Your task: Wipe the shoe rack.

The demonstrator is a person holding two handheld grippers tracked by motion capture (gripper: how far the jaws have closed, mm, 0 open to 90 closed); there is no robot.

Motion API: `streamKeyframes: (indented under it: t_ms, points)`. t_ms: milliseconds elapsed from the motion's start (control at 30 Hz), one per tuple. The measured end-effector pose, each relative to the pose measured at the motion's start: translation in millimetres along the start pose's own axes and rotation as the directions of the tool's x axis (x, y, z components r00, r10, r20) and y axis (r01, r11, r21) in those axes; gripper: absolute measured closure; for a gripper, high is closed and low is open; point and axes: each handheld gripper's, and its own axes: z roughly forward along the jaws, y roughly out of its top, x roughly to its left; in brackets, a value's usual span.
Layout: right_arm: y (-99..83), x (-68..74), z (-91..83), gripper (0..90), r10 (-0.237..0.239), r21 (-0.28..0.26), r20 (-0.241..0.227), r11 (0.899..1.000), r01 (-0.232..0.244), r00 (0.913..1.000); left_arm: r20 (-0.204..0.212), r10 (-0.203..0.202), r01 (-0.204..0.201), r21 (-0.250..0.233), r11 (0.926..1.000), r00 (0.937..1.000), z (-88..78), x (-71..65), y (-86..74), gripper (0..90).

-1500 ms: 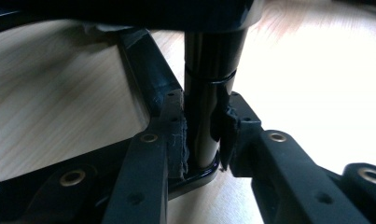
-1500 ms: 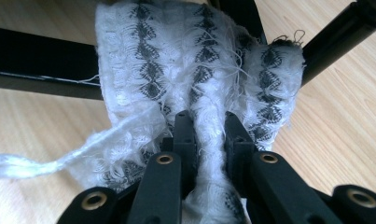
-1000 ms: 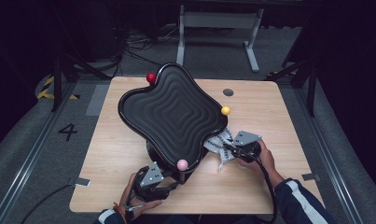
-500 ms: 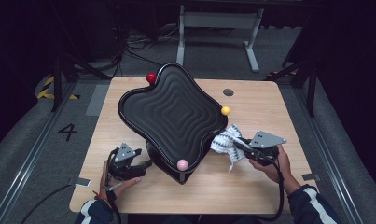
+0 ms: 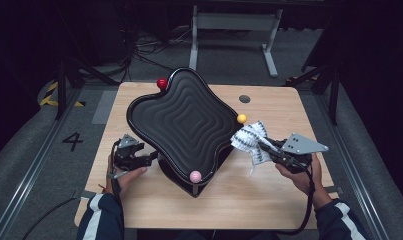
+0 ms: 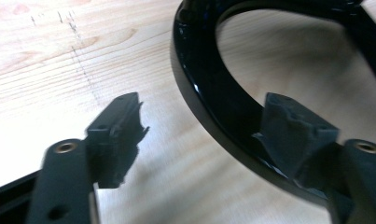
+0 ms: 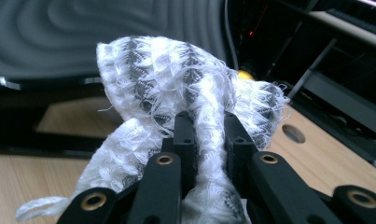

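A: Cloth (image 5: 250,140) first: what does it look like?

B: White, loosely woven, with grey patches and frayed threads, bunched up. The right gripper (image 5: 263,147) pinches a fold of it, jaws pressed together on the fabric, and holds it off the desk (image 5: 269,200), just right of the black tray (image 5: 181,125).

A: And the tray?

B: Glossy black, wavy rim, ridged rings inside. It sits tilted on a black stand, with 3 small balls at its corners: red (image 5: 162,83), yellow (image 5: 242,118) and pink (image 5: 195,176).

A: The other hand?

B: The left gripper (image 5: 151,156) is near the tray's left edge. Its jaws have just been opening and stand spread; in the left gripper view the tray's rim (image 6: 213,107) runs between them, untouched by the pads.

A: The surroundings?

B: A pale wooden desk with a round hole (image 5: 244,98) near the far edge, grey carpet with a painted 4 (image 5: 72,141), and cables in a dark room.
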Motion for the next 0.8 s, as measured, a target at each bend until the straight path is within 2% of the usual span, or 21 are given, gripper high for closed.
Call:
streamKeyframes:
  t_ms: [67,100,167,233,267,333,367,400,433,467,533,567,667,700,767,800]
  points:
    - [10.3,-1.4,-1.0,79.3,0.006,-0.037,0.002,0.999,-0.005,1.0,-0.006,-0.003,0.003,0.005,1.0,1.0,7.8,1.8,5.4,28.2]
    - [13.9,-0.7,0.4,79.3,0.002,-0.044,-0.003,0.999,-0.002,1.0,-0.016,-0.002,0.002,0.017,0.9999,0.9999,15.9,3.0,10.5,27.9]
    - [20.3,1.6,6.2,79.2,-0.014,-0.054,-0.008,0.998,0.013,0.9999,-0.022,-0.013,0.014,0.02,0.9997,0.9997,19.6,2.4,12.0,28.0]
    - [24.5,3.7,12.4,79.2,-0.015,-0.056,-0.023,0.998,0.014,0.9996,-0.025,0.006,-0.005,0.049,0.9988,0.9997,29.9,3.4,16.9,27.9]
    - [27.4,5.7,18.5,79.2,-0.018,-0.053,-0.033,0.998,0.016,0.9993,-0.046,0.022,-0.02,0.056,0.9983,0.9987,34.7,2.7,19.0,27.8]
    - [31.5,11.3,31.4,79.2,-0.029,-0.033,-0.054,0.999,0.027,0.9981,-0.043,0.027,-0.024,0.07,0.9972,0.9987,40.2,1.7,23.6,27.8]
    - [32.9,16.3,38.9,79.1,-0.038,-0.021,-0.072,0.999,0.037,0.9967,-0.031,0.001,0.001,0.071,0.9975,0.9995,43.2,1.0,25.1,27.7]
    - [33.3,19.1,43.1,78.9,-0.055,-0.009,-0.081,0.998,0.055,0.9951,-0.028,-0.006,0.007,0.06,0.9982,0.9996,47.5,0.2,27.5,27.6]
    - [33.3,24.3,49.1,78.7,-0.074,0.009,-0.089,0.997,0.075,0.9933,-0.03,0.005,-0.003,0.067,0.9977,0.9995,50.3,-1.3,29.8,28.3]
    - [32.2,29.3,56.6,78.6,-0.088,0.029,-0.107,0.995,0.091,0.9904,-0.038,0.035,-0.033,0.061,0.9976,0.9987,54.9,-4.6,33.0,28.5]
    - [31.1,31.2,60.0,78.5,-0.084,0.038,-0.118,0.995,0.089,0.9895,-0.033,0.031,-0.029,0.067,0.9973,0.999,57.1,-5.9,35.1,29.0]
    - [29.3,33.0,63.7,78.4,-0.089,0.052,-0.12,0.994,0.096,0.9888,-0.028,0.015,-0.013,0.069,0.9976,0.9995,59.1,-7.0,36.1,31.7]
    - [23.8,34.4,68.8,78.1,-0.095,0.077,-0.123,0.992,0.105,0.9878,-0.052,-0.008,0.011,0.055,0.9984,0.9986,62.7,-5.7,38.9,38.2]
    - [20.3,33.0,70.8,78.0,-0.086,0.086,-0.132,0.992,0.098,0.9875,-0.051,-0.031,0.034,0.047,0.9983,0.9982,65.4,-5.9,40.4,41.8]
    - [19.1,32.6,71.1,78.0,-0.085,0.089,-0.133,0.991,0.097,0.9875,-0.053,-0.019,0.022,0.051,0.9984,0.9984,66.4,-5.9,41.7,41.8]
    - [18.5,32.3,71.1,78.0,-0.087,0.093,-0.129,0.991,0.1,0.9877,-0.068,-0.01,0.014,0.066,0.9977,0.9976,68.3,-7.0,43.4,43.1]
